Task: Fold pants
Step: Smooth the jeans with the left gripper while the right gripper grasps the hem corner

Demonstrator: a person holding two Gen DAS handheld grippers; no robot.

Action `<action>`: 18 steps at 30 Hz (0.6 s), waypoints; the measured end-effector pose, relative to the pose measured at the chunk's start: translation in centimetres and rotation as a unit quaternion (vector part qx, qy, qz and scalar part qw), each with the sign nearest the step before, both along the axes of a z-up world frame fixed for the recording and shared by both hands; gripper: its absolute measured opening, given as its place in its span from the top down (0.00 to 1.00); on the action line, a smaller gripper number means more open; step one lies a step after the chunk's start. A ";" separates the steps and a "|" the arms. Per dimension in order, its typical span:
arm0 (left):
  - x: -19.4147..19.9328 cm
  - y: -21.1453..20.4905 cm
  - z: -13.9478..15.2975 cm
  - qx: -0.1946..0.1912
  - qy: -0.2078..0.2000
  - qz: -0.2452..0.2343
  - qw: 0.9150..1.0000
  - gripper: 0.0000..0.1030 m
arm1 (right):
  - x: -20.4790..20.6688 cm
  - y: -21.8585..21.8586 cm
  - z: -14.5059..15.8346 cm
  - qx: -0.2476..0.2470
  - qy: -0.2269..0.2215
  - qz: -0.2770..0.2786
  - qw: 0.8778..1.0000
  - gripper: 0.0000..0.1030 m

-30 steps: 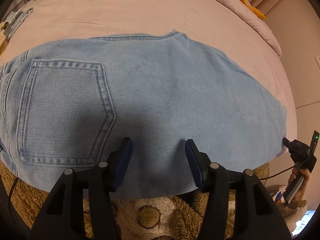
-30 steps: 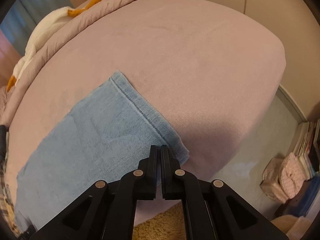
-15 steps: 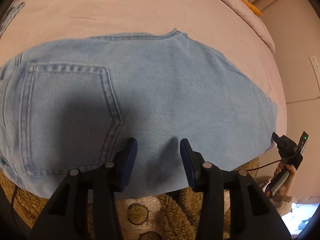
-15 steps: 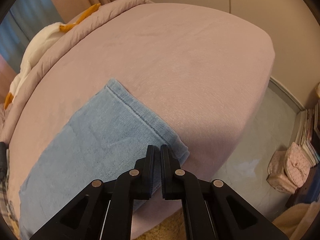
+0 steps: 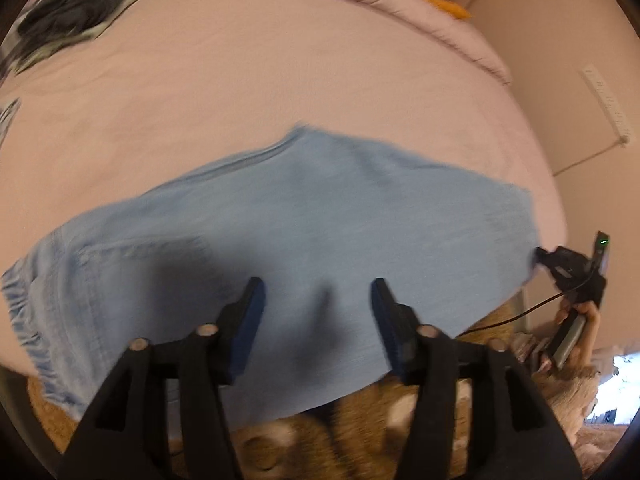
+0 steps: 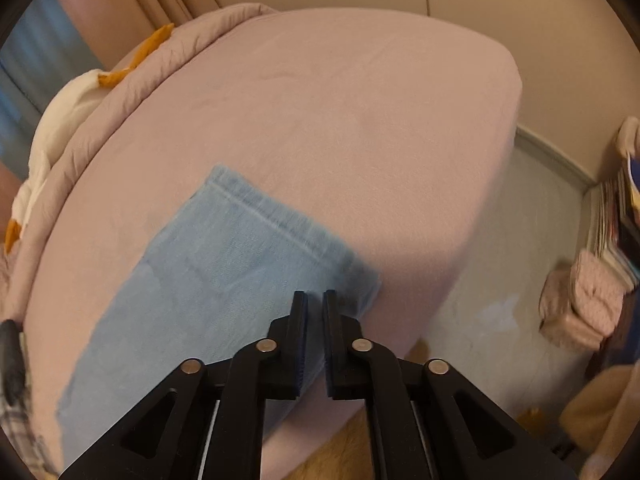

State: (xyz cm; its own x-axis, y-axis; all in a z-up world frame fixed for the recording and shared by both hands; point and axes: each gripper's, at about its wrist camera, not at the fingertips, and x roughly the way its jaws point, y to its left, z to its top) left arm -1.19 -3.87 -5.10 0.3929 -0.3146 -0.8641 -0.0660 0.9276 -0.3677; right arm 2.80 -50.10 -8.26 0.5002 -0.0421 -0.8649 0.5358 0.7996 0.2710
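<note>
Light blue denim pants [image 5: 320, 232] lie flat on the pink bed, back pocket up, waistband at the left. My left gripper [image 5: 318, 292] is open and hovers over the near edge of the pants, holding nothing. In the right wrist view the leg end with its hem [image 6: 256, 256] lies near the bed's corner. My right gripper [image 6: 314, 300] sits just above the hem corner with its jaws slightly parted and no cloth between them. The right gripper also shows in the left wrist view [image 5: 568, 264] at the far end of the leg.
The pink bed [image 6: 360, 120] has a rolled duvet and a white-and-orange plush [image 6: 60, 120] at its far side. Dark clothes [image 5: 72, 8] lie at the bed's far left. A brown fluffy rug [image 5: 304, 440] lies below the bed edge. Books and a pink bag [image 6: 584, 300] stand on the floor.
My left gripper has drawn back and up from the pants and opened wider. My right gripper has parted its jaws slightly and lifted a little off the hem corner.
</note>
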 end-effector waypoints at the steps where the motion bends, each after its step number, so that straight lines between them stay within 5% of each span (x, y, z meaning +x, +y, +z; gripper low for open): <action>1: 0.3 -1.2 0.6 -0.011 -0.019 -0.012 1.000 0.33 | -0.3 0.2 0.4 0.002 -0.003 0.002 1.000 0.71; 2: 0.3 -1.9 1.0 -0.014 -0.030 -0.022 0.999 0.32 | -0.7 0.4 0.7 0.002 -0.009 0.002 1.000 0.50; 4: 0.7 -4.0 1.6 -0.005 -0.044 -0.052 0.998 0.31 | -1.4 0.7 1.3 -0.001 -0.021 0.003 1.000 0.39; 11: 2.0 -8.9 0.0 -0.022 -0.037 -0.113 0.993 0.33 | -2.7 -0.5 1.2 0.004 -0.029 0.003 1.000 0.39; 14: 3.1 -10.8 -3.8 -0.029 0.032 -0.126 0.991 0.69 | -2.6 -2.0 0.3 0.031 -0.033 -0.017 0.999 0.39; 18: 3.8 -11.1 -6.6 -0.047 0.064 -0.100 0.992 0.77 | -2.1 -2.6 -0.6 0.051 -0.050 -0.008 0.997 0.48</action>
